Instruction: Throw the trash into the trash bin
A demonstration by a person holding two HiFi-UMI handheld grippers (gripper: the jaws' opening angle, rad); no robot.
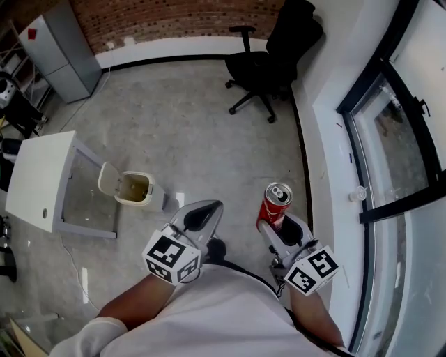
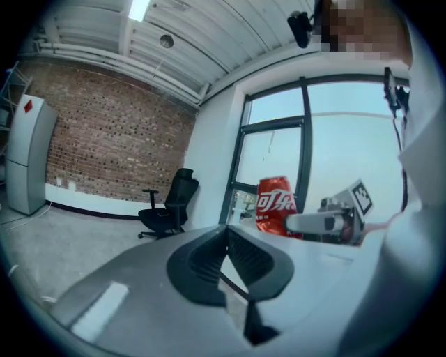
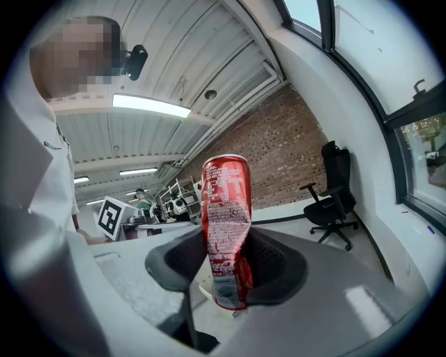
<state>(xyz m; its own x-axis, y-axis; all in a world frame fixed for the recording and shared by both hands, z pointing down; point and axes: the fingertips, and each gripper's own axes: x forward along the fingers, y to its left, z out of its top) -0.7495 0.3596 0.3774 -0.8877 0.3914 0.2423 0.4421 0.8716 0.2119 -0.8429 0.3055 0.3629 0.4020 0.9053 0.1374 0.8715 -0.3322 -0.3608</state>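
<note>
A dented red cola can (image 1: 277,202) (white Chinese-character logo on its side) stands clamped upright in the right tongs (image 1: 276,223); the left tongs (image 1: 209,210) are closed and empty. The open-lidded trash bin (image 1: 132,190) sits left on the grey speckled floor (image 1: 188,118), with a brick wall (image 1: 174,19) and a black office chair (image 1: 268,59) at the far end.

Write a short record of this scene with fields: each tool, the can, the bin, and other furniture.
right tool: shut on the can, held upright
can: red, dented at the middle
left tool: shut, nothing in it
bin: on the floor, ahead and to the left of both tools, lid open
table: white, just left of the bin
chair: black, at the far side near the window wall
</note>
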